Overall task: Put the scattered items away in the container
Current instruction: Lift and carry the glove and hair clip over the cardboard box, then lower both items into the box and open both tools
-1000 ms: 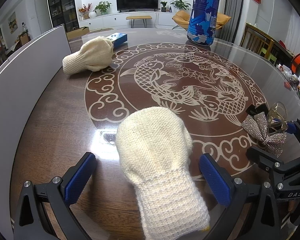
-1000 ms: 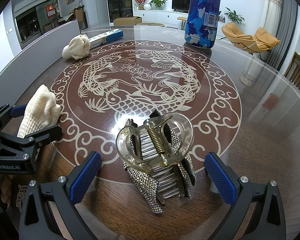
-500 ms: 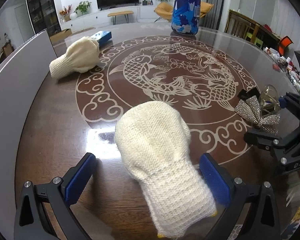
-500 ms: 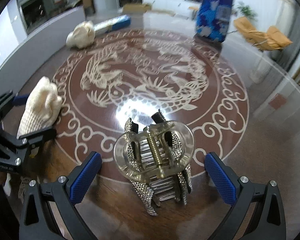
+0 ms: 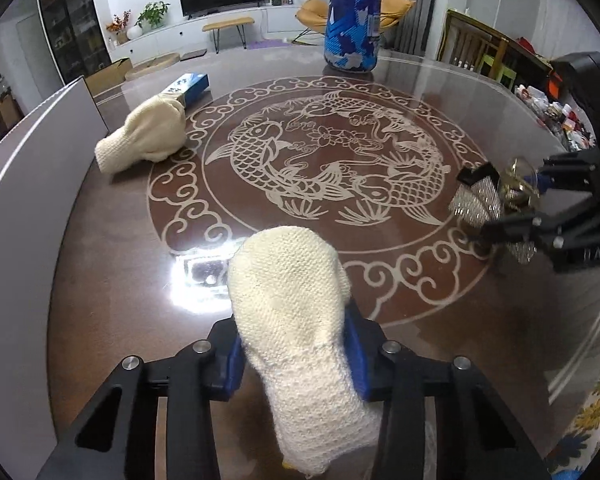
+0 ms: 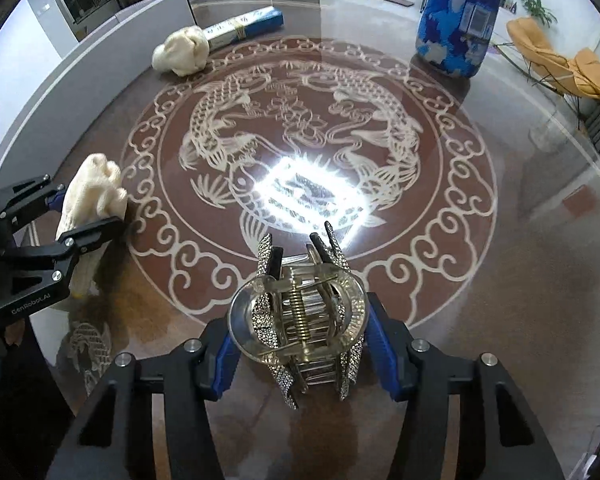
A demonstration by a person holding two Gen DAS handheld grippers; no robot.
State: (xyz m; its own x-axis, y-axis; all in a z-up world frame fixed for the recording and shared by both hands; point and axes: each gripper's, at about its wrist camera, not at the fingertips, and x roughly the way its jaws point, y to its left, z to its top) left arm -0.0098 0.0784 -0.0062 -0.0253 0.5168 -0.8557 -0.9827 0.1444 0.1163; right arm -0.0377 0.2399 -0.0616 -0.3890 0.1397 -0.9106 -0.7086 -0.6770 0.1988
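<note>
Two claws, each gripping one item: the left claw [image 5: 294,354] is closed on a knit mitten [image 5: 288,292] at its cuff end, and the right claw [image 6: 298,354] is clamped on a rhinestone hair clip [image 6: 300,316]. Both items seem lifted just off the glossy counter [image 6: 480,280]. A second mitten [image 5: 148,138] lies well apart near the far left edge, touching a blue box [image 5: 190,86]. The container is probably the tall blue cylinder [image 6: 458,20] at the far side — I cannot see its opening. To carry well, keep both grips firm and level; the mitten droops, so lift it high enough to clear the rim. The clip is hard and slick — avoid tilting it. Keep the claws apart on approach and drop one item at a time.
</note>
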